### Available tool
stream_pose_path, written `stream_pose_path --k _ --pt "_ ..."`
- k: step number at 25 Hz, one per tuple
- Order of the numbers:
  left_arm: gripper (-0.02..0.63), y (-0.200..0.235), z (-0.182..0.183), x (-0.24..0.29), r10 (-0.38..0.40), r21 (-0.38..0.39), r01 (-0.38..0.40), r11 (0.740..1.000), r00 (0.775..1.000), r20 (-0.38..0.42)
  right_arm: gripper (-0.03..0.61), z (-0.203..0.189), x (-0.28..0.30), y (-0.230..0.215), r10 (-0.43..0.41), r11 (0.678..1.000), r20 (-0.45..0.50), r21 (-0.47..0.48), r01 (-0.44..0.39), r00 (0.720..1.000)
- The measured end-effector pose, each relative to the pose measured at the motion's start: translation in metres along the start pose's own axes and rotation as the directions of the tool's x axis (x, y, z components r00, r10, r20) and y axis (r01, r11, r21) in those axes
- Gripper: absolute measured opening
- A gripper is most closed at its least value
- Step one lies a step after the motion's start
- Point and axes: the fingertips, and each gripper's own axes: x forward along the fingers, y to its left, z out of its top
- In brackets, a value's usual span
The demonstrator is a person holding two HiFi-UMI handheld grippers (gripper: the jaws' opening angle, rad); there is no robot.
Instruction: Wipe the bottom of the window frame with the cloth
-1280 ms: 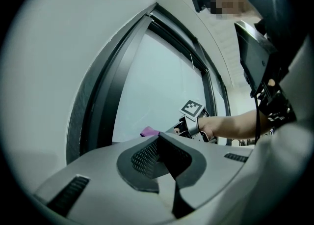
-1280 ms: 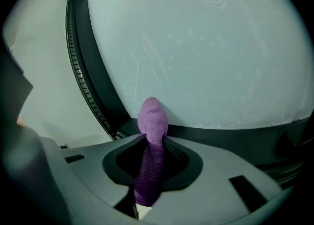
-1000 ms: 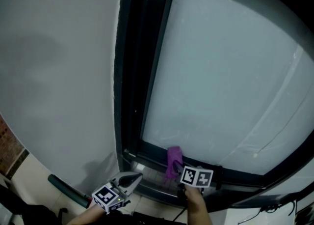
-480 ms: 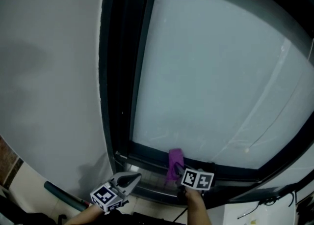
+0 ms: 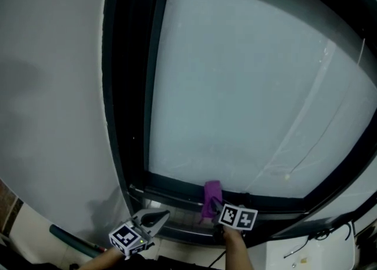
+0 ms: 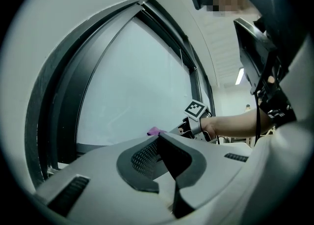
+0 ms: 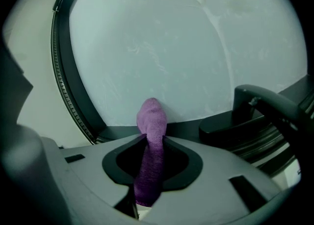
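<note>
Frosted glass [image 5: 235, 86] fills the frame [image 5: 126, 115]; at its bottom, right gripper [image 5: 215, 206] fingers grasp the cloth [image 5: 211, 195], left gripper [image 5: 165, 213] fingers clenched empty.

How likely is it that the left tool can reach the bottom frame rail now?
Probably yes: the left tool, shut and empty, sits just below the bottom frame rail with nothing between them.

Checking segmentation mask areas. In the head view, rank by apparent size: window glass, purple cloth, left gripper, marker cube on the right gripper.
1. Window glass, by far.
2. Left gripper, though it sits nearer the camera, which flatters it.
3. Purple cloth and the marker cube on the right gripper: too alike to rank.
</note>
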Motion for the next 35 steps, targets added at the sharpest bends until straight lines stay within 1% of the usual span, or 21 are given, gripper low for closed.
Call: stream_pose_path --k 9,15,19,21,26,31,35 --pt "0.005 -0.007 -0.007 0.012 -0.024 -0.007 0.024 1.000 1.000 -0.015 0.087 0.000 -0.009 -0.015 -0.026 0.999 0.033 0.043 0.024 0.999" --pt "0.005 -0.012 -0.006 0.020 -0.045 -0.004 0.045 0.999 0.999 -0.021 0.087 -0.003 -0.019 -0.026 -0.043 0.994 0.088 0.105 0.033 0.995" --pt "0.005 -0.015 -0.007 0.024 -0.059 -0.005 0.059 0.998 0.998 -0.023 0.087 -0.005 -0.022 -0.028 -0.068 0.991 0.123 0.119 0.054 0.990" --pt "0.005 -0.014 -0.008 0.025 -0.061 -0.008 0.061 0.998 0.998 -0.024 0.087 -0.003 -0.024 -0.030 -0.088 0.988 0.152 0.137 0.067 0.984" --pt "0.005 -0.014 -0.011 0.024 -0.060 -0.020 0.060 0.998 0.998 -0.034 0.087 0.003 -0.033 -0.032 -0.126 0.971 0.229 0.226 0.073 0.965" --pt "0.005 -0.014 -0.010 0.026 -0.067 -0.018 0.066 0.998 0.997 -0.024 0.087 0.003 -0.036 -0.037 -0.163 0.959 0.262 0.267 0.091 0.951" --pt "0.005 -0.013 -0.011 0.027 -0.075 -0.016 0.075 0.997 0.997 -0.031 0.087 0.004 -0.049 -0.047 -0.208 0.942 0.322 0.321 0.100 0.924"
